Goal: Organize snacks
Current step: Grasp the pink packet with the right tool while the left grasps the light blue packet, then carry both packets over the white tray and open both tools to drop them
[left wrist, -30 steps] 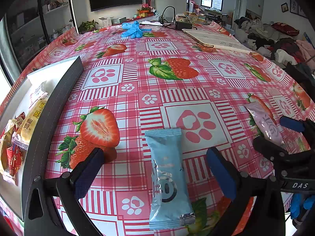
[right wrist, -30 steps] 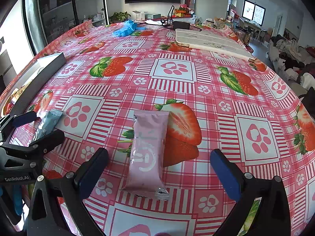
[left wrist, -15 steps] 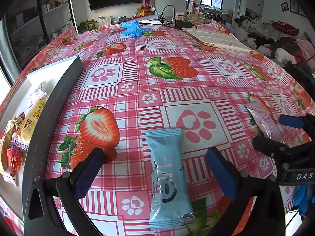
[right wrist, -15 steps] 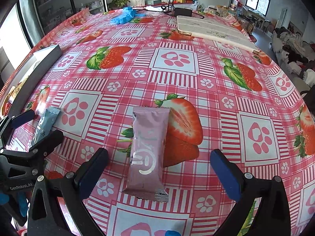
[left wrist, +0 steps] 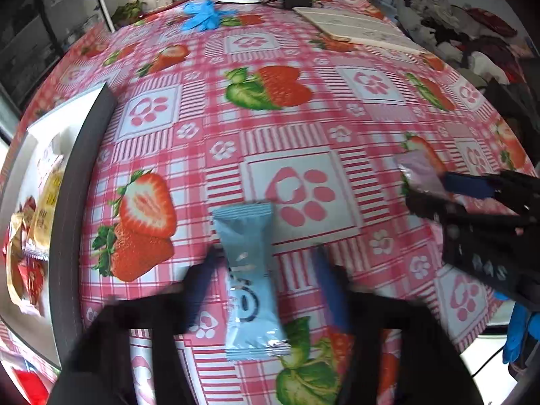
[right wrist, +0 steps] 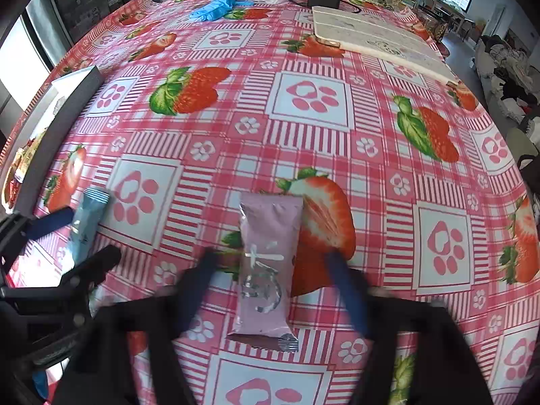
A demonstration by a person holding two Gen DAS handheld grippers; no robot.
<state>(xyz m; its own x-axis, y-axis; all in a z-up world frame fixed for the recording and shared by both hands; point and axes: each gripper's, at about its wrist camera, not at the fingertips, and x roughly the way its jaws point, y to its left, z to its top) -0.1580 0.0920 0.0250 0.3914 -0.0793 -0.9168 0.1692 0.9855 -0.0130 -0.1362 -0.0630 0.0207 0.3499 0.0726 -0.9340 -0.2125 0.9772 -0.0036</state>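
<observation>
A light blue snack packet (left wrist: 248, 276) lies flat on the strawberry tablecloth between the fingers of my left gripper (left wrist: 266, 283). The fingers stand close on either side of it with small gaps, so the gripper is open. A pink snack packet (right wrist: 268, 266) lies flat between the fingers of my right gripper (right wrist: 273, 287), which is also open with small gaps. Each view shows the other gripper and its packet: pink packet (left wrist: 422, 175), blue packet (right wrist: 86, 222).
A dark-walled box (left wrist: 76, 202) with several snack packets inside stands at the left; it also shows in the right wrist view (right wrist: 55, 128). Blue gloves (right wrist: 216, 5), a white board (right wrist: 374, 38) and cables lie at the far end. The table edge is near, front right.
Both grippers have lowered and moved forward over their packets. Their fingers have closed in from wide open to just beside the packets. The packets have not moved.
</observation>
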